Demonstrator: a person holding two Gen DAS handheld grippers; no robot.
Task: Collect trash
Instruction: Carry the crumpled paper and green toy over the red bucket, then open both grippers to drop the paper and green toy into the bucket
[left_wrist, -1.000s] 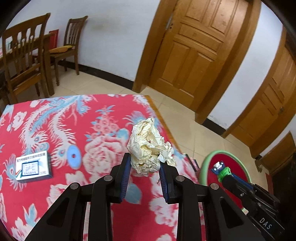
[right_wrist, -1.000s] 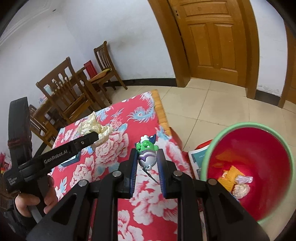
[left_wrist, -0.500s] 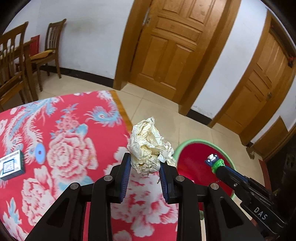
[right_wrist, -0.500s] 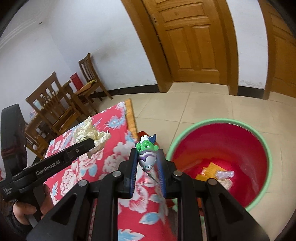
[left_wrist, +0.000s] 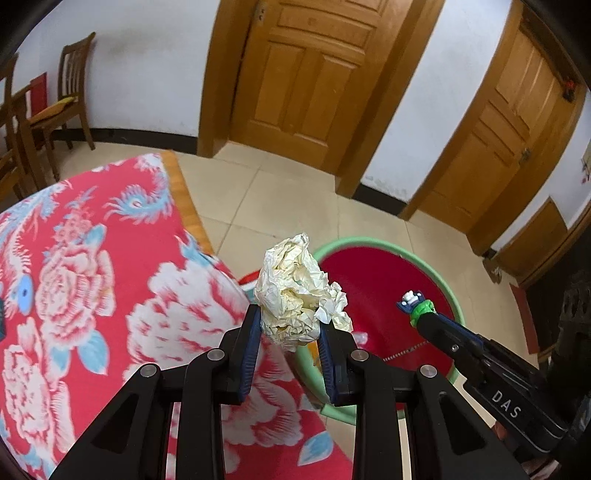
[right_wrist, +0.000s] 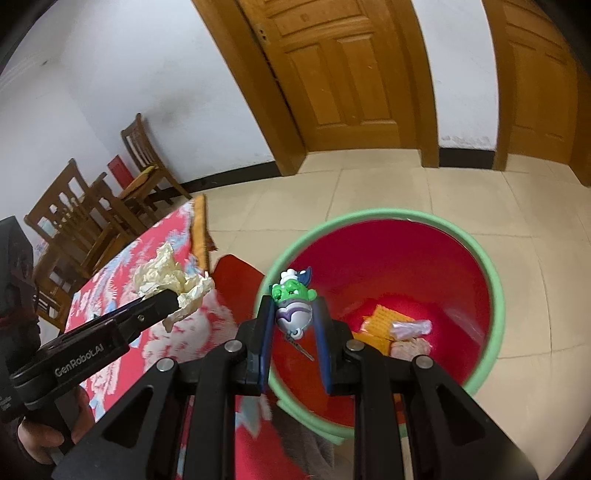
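Note:
My left gripper (left_wrist: 290, 321) is shut on a crumpled ball of cream paper (left_wrist: 297, 291), held in the air at the table's edge beside the bin. In the right wrist view the same paper ball (right_wrist: 166, 275) shows at the tip of the left gripper (right_wrist: 173, 299). My right gripper (right_wrist: 293, 310) is shut on a small green and purple toy figure (right_wrist: 293, 306) with a short chain hanging below it. It hangs over the near rim of the red bin with a green rim (right_wrist: 495, 277). The left wrist view shows the toy figure (left_wrist: 415, 304) over the bin (left_wrist: 373, 245).
The bin holds an orange wrapper (right_wrist: 386, 321) and a pale plastic scrap (right_wrist: 412, 326). A table with a red flowered cloth (left_wrist: 92, 277) lies to the left. Wooden chairs (right_wrist: 144, 166) stand by the far wall. Two wooden doors (left_wrist: 306, 74) and a tiled floor (right_wrist: 369, 184) lie beyond. A hand (right_wrist: 37, 439) grips the left tool.
Both grippers have swung right, away from the table top toward the bin, each keeping its load. The bin now fills more of both views.

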